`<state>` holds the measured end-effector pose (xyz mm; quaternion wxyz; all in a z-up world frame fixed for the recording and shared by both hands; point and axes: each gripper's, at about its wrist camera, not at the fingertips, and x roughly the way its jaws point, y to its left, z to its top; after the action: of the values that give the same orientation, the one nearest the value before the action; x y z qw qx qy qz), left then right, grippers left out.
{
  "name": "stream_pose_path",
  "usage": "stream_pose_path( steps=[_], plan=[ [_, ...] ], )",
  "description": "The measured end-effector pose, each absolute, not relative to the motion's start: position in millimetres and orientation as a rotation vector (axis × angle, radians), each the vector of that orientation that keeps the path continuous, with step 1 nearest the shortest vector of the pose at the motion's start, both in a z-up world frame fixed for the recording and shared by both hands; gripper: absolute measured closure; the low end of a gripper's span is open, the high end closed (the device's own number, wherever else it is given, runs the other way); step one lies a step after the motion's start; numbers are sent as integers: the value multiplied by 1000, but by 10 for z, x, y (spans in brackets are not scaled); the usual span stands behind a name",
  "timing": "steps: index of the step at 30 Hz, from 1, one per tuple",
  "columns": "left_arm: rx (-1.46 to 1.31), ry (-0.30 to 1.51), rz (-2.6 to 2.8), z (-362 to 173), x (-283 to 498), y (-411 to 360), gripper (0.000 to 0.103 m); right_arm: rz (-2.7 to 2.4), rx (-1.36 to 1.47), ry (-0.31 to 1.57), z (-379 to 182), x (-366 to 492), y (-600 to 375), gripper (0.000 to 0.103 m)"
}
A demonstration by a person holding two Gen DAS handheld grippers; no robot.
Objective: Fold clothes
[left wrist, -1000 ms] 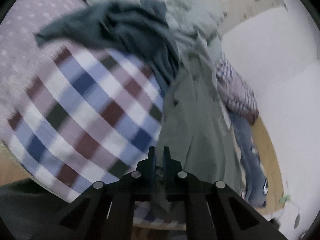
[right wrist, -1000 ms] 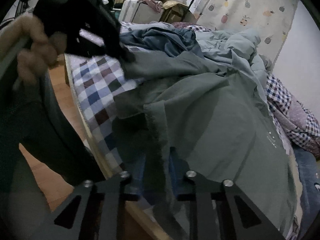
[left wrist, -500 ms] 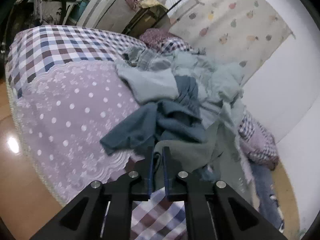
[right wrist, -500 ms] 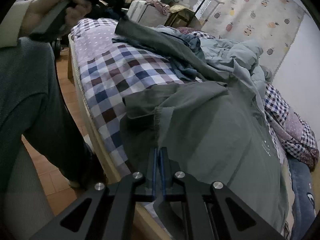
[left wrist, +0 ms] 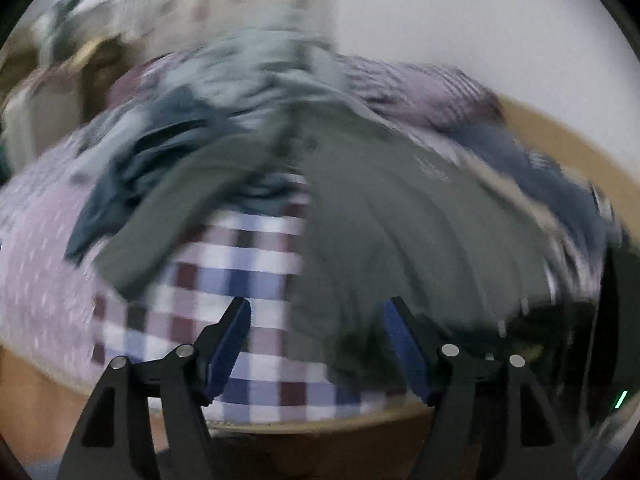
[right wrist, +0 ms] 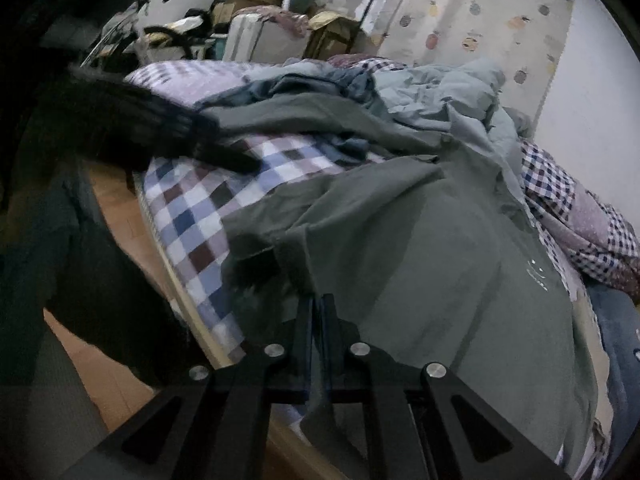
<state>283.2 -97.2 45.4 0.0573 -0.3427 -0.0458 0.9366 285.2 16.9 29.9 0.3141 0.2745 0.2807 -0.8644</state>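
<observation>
A grey-green shirt (right wrist: 420, 248) lies spread over the bed's checked sheet (right wrist: 192, 216), one sleeve (right wrist: 304, 112) stretched out to the left. My right gripper (right wrist: 316, 308) is shut on the shirt's near hem. In the blurred left wrist view the same shirt (left wrist: 400, 220) fans out ahead, its sleeve (left wrist: 168, 216) lying loose on the sheet. My left gripper (left wrist: 316, 312) stands open above the checked sheet (left wrist: 248, 264), nothing between its fingers. From the right wrist view the left gripper (right wrist: 176, 136) shows as a dark blur beside the sleeve's end.
A heap of blue and pale clothes (right wrist: 400, 84) lies behind the shirt. A checked quilt (right wrist: 580, 216) and jeans (right wrist: 616, 336) lie at the right. Boxes and a suitcase (right wrist: 260, 36) stand beyond the bed. Wooden floor (right wrist: 116, 380) and a person's dark clothing fill the left.
My left gripper has let go of the sleeve and opened wide; the sleeve now lies on the bed. The left view has swung down. My right gripper stays shut on the hem.
</observation>
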Motion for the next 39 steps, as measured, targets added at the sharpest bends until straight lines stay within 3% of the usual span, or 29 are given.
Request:
stream_pose_path(
  steps=[3,11,14,18,23,29,30,31,32,34,37,39],
  plan=[
    [-1047,20,2807,420,2870,-747,29,-2333,745,605,416,2745,333,101],
    [-1108,224,2725,277,2801,-413,30,-2386,843,295,567,2459,810,101],
    [-1153,232,2698,214,2749,-389,43,-2307,872,218,548,2430,868,98],
    [-1212,221,2677,137,2661,-423,43,-2202,865,240,518,2518,779,96],
    [-1195,289,2635,81,2648,-346,43,-2087,915,272,363,2559,632,72],
    [-1182,368,2614,-22,2624,-303,44,-2065,1000,338,187,2433,535,73],
    [-1175,377,2614,-30,2617,-305,47,-2066,1008,347,173,2416,522,77],
    [-1169,387,2614,-39,2609,-307,56,-2067,1016,356,162,2401,513,92],
    [-1173,398,2615,-61,2592,-313,62,-2069,1013,350,185,2396,526,100],
    [-1205,406,2612,-118,2535,-351,85,-2084,993,330,249,2391,553,101],
    [-1219,398,2616,-139,2500,-401,97,-2099,964,277,380,2392,635,101],
    [-1196,374,2637,-99,2512,-447,100,-2116,936,264,468,2416,689,101]
  ],
)
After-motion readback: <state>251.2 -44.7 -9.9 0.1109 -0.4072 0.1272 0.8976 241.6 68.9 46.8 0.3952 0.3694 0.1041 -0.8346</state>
